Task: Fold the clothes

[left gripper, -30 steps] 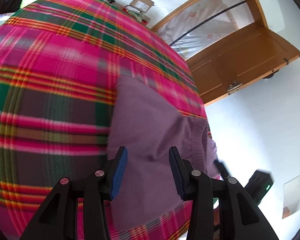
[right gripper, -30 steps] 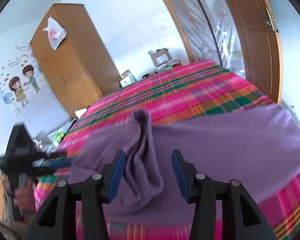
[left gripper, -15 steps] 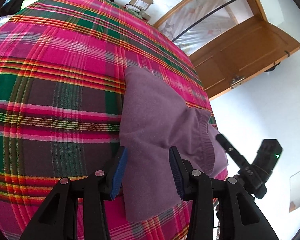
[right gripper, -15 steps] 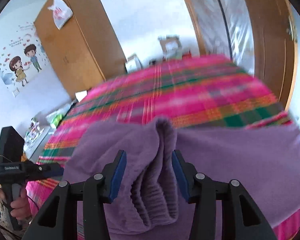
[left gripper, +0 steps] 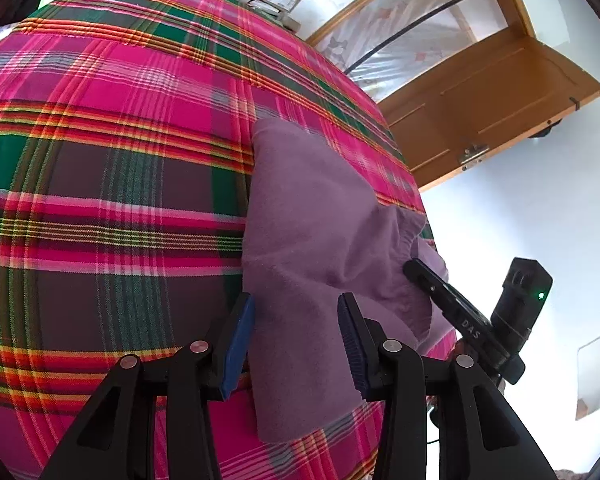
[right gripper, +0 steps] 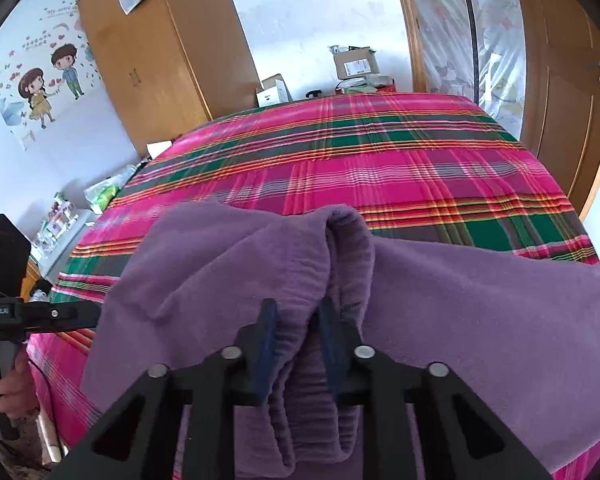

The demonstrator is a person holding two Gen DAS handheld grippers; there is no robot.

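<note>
purple garment (right gripper: 440, 320) spread flat on plaid bedspread (right gripper: 380, 168), near its front edge, w/ ribbed waistband bunched into a raised fold at mid garment. right gripper (right gripper: 298, 344) over that fold, jaws just been closing, now narrow and pinching ribbed fabric btwn blue pads. left gripper (left gripper: 296, 340) at garment's near corner, jaws abt half open, cloth lying btwn pads but not pressed. wooden wardrobe (right gripper: 160, 60) beyond bedspread's far left corner, wooden door (left gripper: 480, 112) to its right.

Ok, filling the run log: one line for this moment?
right gripper: closing on purple fleece garment's ribbed cuff | left gripper: open
</note>
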